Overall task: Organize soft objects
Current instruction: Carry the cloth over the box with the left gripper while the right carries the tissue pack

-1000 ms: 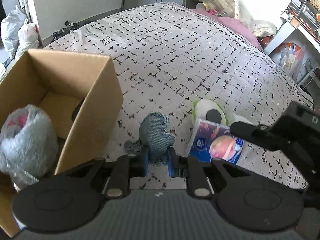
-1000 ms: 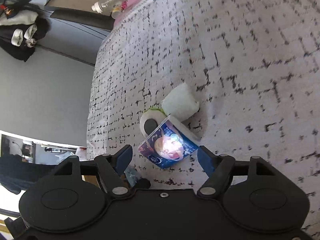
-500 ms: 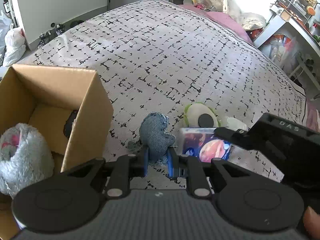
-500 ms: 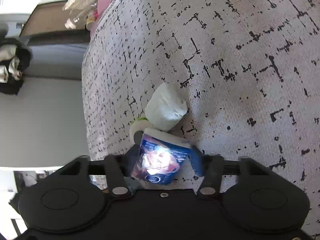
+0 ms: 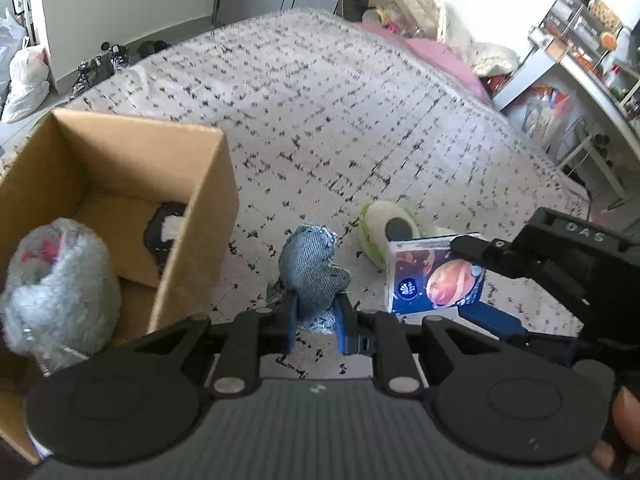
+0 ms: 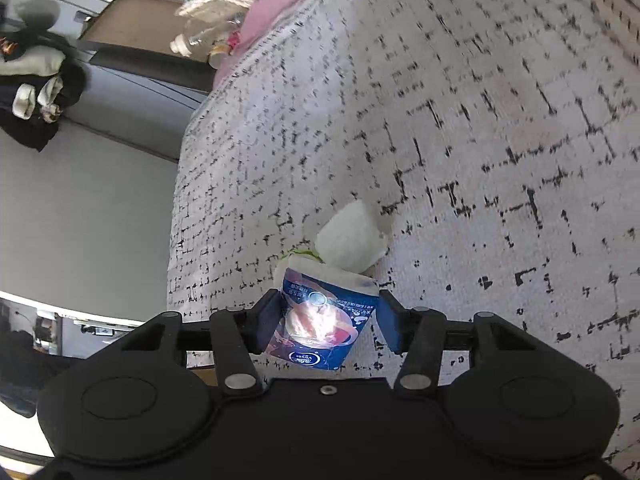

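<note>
Small blue denim stuffed toy [image 5: 314, 268] gripped in left tongs [image 5: 314, 326] just right of open brown cardboard box [image 5: 168, 184], blue-wrapped tissue pack [image 6: 320, 320] clamped by just-closed right tongs [image 6: 330, 320], further right above patterned bed [image 5: 340, 120]

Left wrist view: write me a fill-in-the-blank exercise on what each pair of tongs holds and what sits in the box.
1. The left tongs are shut on a blue ____ toy.
2. The right tongs grip a blue tissue ____ .
3. The fluffy grey toy sits in the cardboard ____ .
4. The green and white toy lies on the ____ , behind the tissue pack.

Missing words: denim; pack; box; bed
</note>
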`<state>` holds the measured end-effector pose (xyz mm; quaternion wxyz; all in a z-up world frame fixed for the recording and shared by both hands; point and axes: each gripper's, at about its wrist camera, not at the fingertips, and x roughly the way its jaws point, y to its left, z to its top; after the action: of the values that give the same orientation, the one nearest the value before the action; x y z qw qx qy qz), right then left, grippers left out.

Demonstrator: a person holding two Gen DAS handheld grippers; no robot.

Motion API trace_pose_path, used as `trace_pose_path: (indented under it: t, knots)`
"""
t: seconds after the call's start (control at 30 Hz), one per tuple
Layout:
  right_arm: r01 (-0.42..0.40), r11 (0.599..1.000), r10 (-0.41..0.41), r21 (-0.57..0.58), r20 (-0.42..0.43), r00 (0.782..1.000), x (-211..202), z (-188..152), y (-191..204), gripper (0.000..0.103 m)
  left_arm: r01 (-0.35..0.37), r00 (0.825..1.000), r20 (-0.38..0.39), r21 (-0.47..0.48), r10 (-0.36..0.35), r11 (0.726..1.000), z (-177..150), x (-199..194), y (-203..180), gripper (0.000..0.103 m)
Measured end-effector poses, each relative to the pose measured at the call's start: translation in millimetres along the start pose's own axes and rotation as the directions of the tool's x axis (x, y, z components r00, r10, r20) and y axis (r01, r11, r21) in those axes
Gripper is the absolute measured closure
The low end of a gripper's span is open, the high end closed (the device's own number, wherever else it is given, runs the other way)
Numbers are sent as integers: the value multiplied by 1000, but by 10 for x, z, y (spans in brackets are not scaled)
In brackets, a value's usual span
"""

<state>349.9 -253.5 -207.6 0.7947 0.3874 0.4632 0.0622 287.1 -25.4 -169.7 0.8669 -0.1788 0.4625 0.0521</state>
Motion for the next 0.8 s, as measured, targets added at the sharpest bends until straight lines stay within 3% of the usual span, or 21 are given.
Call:
trace_pose_path:
  t: [0.47, 0.8]
  knots:
    - [34, 978, -15, -206, 92, 996, -413, -268, 445, 52, 55, 994, 95, 30, -58, 998, 140, -722, 261, 85]
    - [9, 943, 35, -332, 125, 992, -599, -530, 765, 52, 75, 990, 113, 46, -80, 996, 256, -1031, 630, 85]
